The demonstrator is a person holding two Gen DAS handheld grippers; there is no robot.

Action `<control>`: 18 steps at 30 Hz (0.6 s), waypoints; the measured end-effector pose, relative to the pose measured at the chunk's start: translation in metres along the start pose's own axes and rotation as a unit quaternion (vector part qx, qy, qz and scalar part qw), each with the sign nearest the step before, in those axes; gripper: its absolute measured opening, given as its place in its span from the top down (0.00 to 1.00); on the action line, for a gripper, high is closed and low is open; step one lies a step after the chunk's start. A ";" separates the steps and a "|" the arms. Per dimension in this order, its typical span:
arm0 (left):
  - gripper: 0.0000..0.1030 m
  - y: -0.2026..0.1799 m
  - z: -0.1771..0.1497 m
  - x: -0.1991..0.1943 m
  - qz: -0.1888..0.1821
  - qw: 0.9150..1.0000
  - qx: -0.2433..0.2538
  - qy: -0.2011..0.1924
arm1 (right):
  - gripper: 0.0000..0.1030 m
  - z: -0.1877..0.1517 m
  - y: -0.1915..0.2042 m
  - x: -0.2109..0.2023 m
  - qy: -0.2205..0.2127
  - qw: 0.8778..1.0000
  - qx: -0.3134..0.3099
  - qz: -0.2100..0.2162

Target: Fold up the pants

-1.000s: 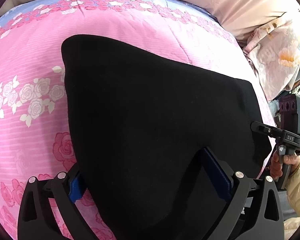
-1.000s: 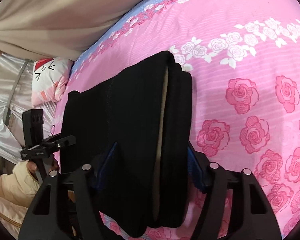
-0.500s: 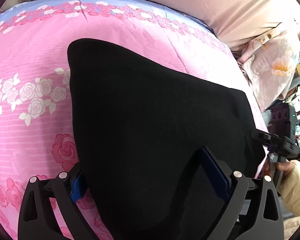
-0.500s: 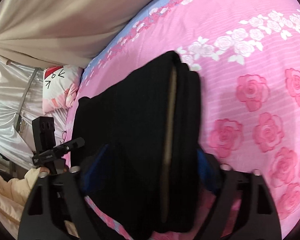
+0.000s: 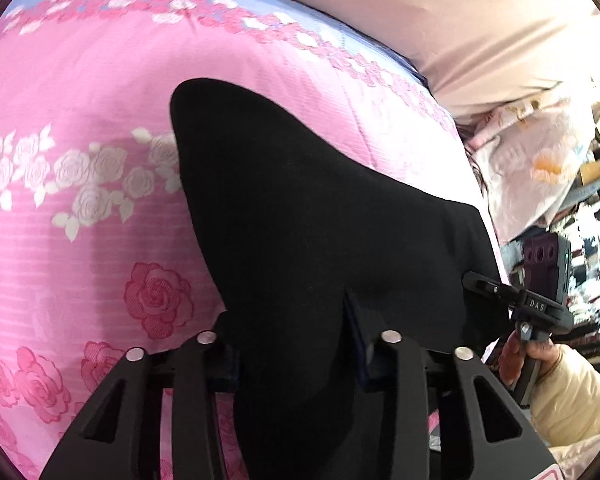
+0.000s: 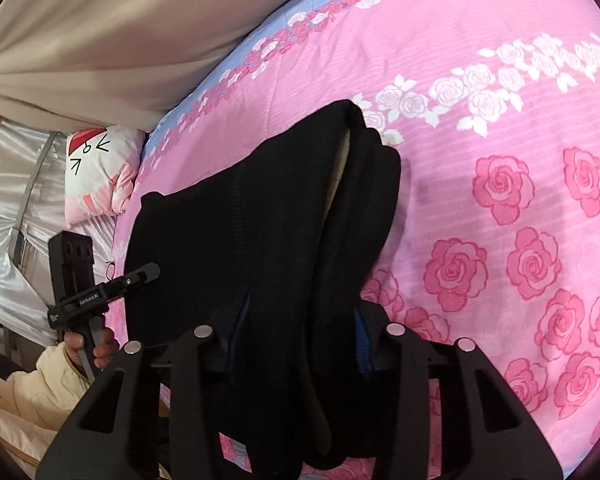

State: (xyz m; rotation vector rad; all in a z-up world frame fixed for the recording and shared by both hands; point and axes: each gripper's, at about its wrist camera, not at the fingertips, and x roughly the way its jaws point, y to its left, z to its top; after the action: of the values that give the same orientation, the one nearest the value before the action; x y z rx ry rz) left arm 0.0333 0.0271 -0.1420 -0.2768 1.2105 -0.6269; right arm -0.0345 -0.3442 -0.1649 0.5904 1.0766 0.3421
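lying folded on the pink bedspread (image 5: pixel 80 240), thick black pants (image 5: pixel 320 220)

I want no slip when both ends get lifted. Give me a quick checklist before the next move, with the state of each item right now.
1. Left gripper has black pants between its jaws: ok.
2. Right gripper has the pants' layered edge between its jaws: ok.
3. Jaws fully clamped on the cloth: cannot tell, the fabric hides the tips.
4. Layers aligned at the fold: not ok, a pale lining gapes between them.
5. Pink bedspread ahead free of other items: ok.
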 end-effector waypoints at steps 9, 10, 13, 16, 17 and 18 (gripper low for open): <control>0.71 -0.022 0.005 -0.021 -0.008 1.000 0.021 -0.009 | 0.65 0.004 0.022 -0.021 -0.011 1.000 -0.013 0.004; 0.71 -0.025 0.006 -0.025 -0.008 1.000 0.023 -0.010 | 0.65 0.005 0.027 -0.025 -0.012 1.000 -0.018 0.003; 0.71 -0.035 0.007 -0.036 -0.003 0.999 0.030 -0.014 | 0.65 0.007 0.037 -0.033 -0.012 1.000 -0.028 0.006; 0.71 -0.041 0.008 -0.046 0.005 0.999 0.039 -0.013 | 0.65 0.008 0.046 -0.035 -0.011 0.999 -0.035 0.009; 0.71 -0.042 0.008 -0.049 0.006 0.999 0.043 -0.014 | 0.65 0.009 0.050 -0.037 -0.011 0.999 -0.039 0.011; 0.71 -0.042 0.008 -0.054 0.008 0.999 0.045 -0.016 | 0.65 0.009 0.053 -0.037 -0.010 0.999 -0.042 0.011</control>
State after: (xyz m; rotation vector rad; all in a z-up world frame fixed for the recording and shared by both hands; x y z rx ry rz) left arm 0.0165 0.0240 -0.0754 -0.2006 1.1500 -0.6581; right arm -0.0417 -0.3244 -0.1030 0.5310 1.0317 0.3976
